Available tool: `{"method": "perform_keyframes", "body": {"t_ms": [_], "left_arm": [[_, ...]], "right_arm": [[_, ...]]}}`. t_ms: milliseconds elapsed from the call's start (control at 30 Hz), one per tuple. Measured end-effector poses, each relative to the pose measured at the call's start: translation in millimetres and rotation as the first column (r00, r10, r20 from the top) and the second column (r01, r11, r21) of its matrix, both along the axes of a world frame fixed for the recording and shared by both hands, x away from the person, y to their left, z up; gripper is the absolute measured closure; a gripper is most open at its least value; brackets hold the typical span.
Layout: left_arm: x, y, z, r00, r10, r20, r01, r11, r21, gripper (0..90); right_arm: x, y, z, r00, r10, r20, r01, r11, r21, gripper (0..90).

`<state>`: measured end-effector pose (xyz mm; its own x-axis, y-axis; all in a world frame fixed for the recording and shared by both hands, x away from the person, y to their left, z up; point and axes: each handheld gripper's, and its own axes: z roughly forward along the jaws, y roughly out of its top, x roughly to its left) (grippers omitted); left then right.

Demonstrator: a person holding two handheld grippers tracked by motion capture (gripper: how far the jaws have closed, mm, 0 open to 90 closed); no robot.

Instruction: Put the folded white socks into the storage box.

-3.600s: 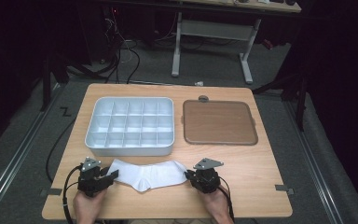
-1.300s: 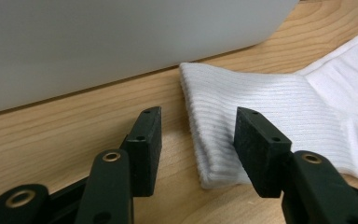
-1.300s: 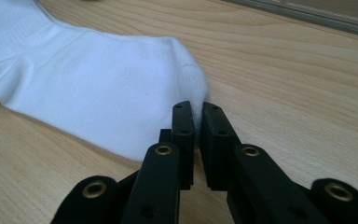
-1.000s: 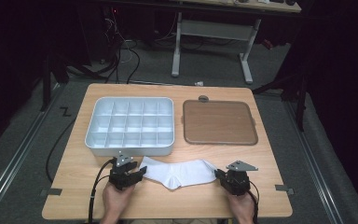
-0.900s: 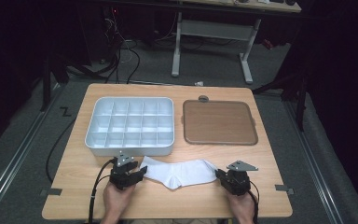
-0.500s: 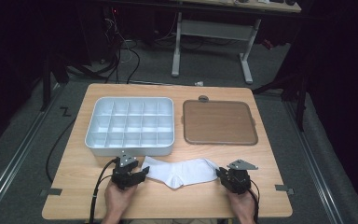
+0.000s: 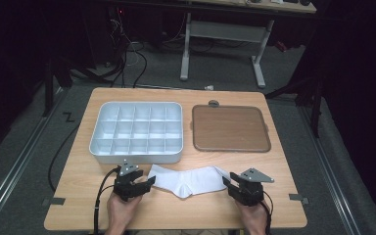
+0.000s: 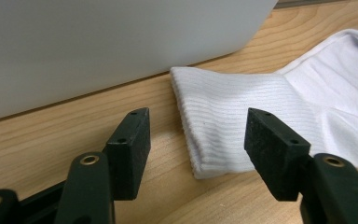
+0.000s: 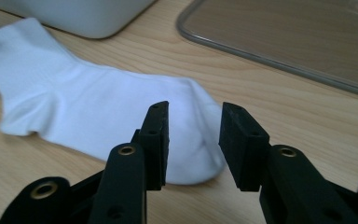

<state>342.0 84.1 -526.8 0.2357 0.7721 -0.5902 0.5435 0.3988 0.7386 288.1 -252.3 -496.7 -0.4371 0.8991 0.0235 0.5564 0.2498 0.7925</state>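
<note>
We logged the white sock (image 7: 188, 180) laid flat at the table's six o'clock, left gripper (image 7: 147, 183) and right gripper (image 7: 227, 182) just opened off it, compartment tray (image 7: 137, 154) unfilled.

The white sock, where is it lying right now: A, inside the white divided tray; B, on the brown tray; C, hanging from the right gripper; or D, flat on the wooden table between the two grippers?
D: the white sock lies flat on the wooden table, between the left gripper and the right gripper, in front of the white divided tray.
</note>
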Motion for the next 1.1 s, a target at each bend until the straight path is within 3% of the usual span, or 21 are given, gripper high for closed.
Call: {"method": "perform_keyframes", "body": {"t_ms": [67,100,133,167,200,233,300,333,367,500,633,833,1100], "left_arm": [[1.0,0.7,0.1,0.9999,0.006,-0.008,-0.006,1.0000,-0.004,43.1],[3.7,2.2,0.2,0.9994,0.021,-0.026,-0.021,0.9997,-0.014,43.5],[3.7,2.2,0.2,0.9994,0.021,-0.026,-0.021,0.9997,-0.014,43.6],[6.0,2.4,0.4,0.9986,0.038,-0.036,-0.039,0.9989,-0.027,43.8],[6.0,2.4,0.4,0.9986,0.038,-0.036,-0.039,0.9989,-0.027,43.8],[7.1,2.3,0.0,0.9980,0.043,-0.045,-0.045,0.9987,-0.026,43.8],[7.7,1.5,-1.0,0.9977,0.043,-0.052,-0.044,0.9988,-0.022,44.1],[7.7,1.5,-1.0,0.9977,0.043,-0.052,-0.044,0.9988,-0.022,44.3],[7.5,1.0,-2.0,0.9976,0.042,-0.055,-0.043,0.9990,-0.011,44.6],[7.7,0.9,-1.5,0.9972,0.042,-0.062,-0.044,0.9989,-0.019,46.1],[6.6,-0.8,-1.6,0.9974,0.033,-0.064,-0.035,0.9992,-0.019,48.0],[6.9,-6.5,-4.3,0.9969,0.025,-0.075,-0.026,0.9995,-0.015,51.4],[5.3,-11.1,-5.7,0.9979,0.027,-0.059,-0.025,0.9992,0.033,60.6]], "right_arm": [[-0.5,4.4,1.1,0.9998,0.017,0.005,-0.017,0.9998,0.002,65.4],[-1.0,15.9,2.3,0.9984,0.057,0.001,-0.057,0.9982,0.016,68.4],[-1.0,15.9,2.3,0.9984,0.057,0.001,-0.057,0.9982,0.016,68.4],[0.1,29.1,1.9,0.9942,0.107,-0.008,-0.107,0.9938,0.031,71.6],[0.1,29.1,1.9,0.9942,0.107,-0.008,-0.107,0.9938,0.031,71.6],[2.6,42.9,0.5,0.9874,0.156,-0.025,-0.155,0.9867,0.048,74.1],[5.0,56.0,-0.5,0.9797,0.198,-0.033,-0.196,0.9792,0.053,76.3],[5.0,56.0,-0.5,0.9797,0.198,-0.033,-0.196,0.9792,0.053,76.3],[7.4,67.9,-1.3,0.9731,0.226,-0.044,-0.223,0.9728,0.062,78.0],[13.9,87.5,-4.4,0.9610,0.270,-0.060,-0.267,0.9621,0.056,81.1],[20.5,99.6,-9.9,0.9565,0.280,-0.084,-0.277,0.9599,0.043,82.3],[25.0,105.5,-15.3,0.9572,0.273,-0.096,-0.272,0.9620,0.029,82.5],[27.0,106.4,-24.9,0.9606,0.256,-0.110,-0.258,0.9661,-0.009,82.4]]}}
